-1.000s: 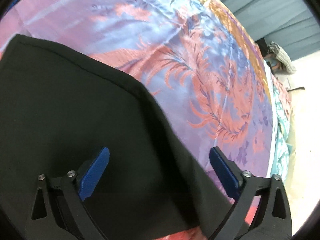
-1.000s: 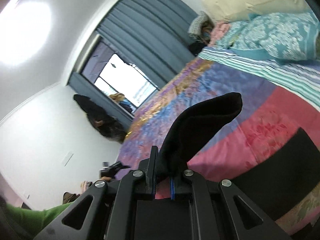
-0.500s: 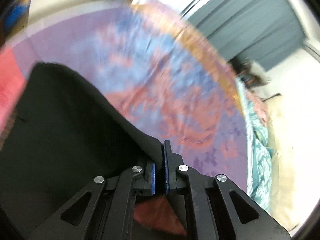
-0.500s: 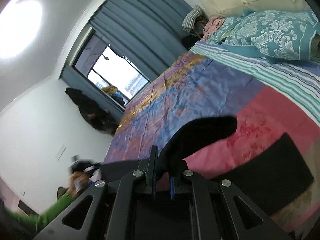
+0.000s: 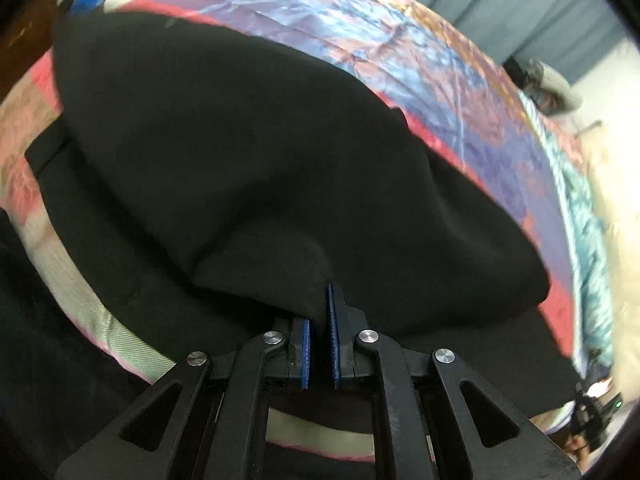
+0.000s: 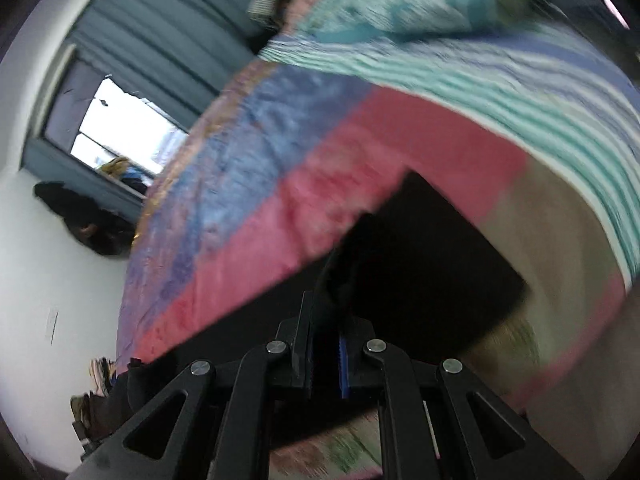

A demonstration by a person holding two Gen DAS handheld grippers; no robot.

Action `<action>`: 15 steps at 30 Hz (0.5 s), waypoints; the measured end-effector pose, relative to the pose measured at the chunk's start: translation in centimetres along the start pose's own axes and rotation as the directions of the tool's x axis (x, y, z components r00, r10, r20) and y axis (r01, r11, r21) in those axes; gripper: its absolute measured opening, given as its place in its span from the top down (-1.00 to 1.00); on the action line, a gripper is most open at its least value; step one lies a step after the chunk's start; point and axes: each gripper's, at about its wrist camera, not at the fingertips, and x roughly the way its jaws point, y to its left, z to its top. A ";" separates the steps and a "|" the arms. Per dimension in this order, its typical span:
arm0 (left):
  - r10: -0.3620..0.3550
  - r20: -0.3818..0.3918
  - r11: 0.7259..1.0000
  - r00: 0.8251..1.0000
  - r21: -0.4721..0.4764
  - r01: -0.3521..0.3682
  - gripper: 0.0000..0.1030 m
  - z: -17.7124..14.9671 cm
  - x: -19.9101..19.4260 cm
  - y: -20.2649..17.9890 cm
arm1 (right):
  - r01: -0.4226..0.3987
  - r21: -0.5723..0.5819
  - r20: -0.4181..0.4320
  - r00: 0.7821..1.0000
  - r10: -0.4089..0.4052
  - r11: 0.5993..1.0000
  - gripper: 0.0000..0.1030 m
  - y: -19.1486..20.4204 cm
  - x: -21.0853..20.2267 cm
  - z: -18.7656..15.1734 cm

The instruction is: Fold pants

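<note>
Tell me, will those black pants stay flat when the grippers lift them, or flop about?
Probably flop. The black pants billow in a soft rounded fold from the left gripper, so the cloth looks limp. Pinched in the right gripper, they bunch and sag. They seem light, since small pinches carry them, and may slide on the shiny bedspread.

I'm working in a bedroom of a home. A bed takes up most of what I see, spread with a patchwork quilt (image 6: pixel 248 184) in purple, blue and pink. Toward the bed's head lie a teal-and-white striped sheet (image 6: pixel 500 80) and a teal patterned pillow (image 6: pixel 400 4). Beyond the bed's far edge, long grey-blue curtains (image 6: pixel 160 36) hang beside a bright window (image 6: pixel 128 128). The walls are plain white, and dark clothes (image 6: pixel 80 216) hang on one beneath the window.
</note>
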 end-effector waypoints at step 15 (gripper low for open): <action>0.012 -0.018 0.993 1.000 0.120 -0.010 0.87 -3.4 -0.2 -2.3 | 0.251 -0.216 -0.055 0.962 -0.268 0.944 0.83 -0.6 0.7 1.9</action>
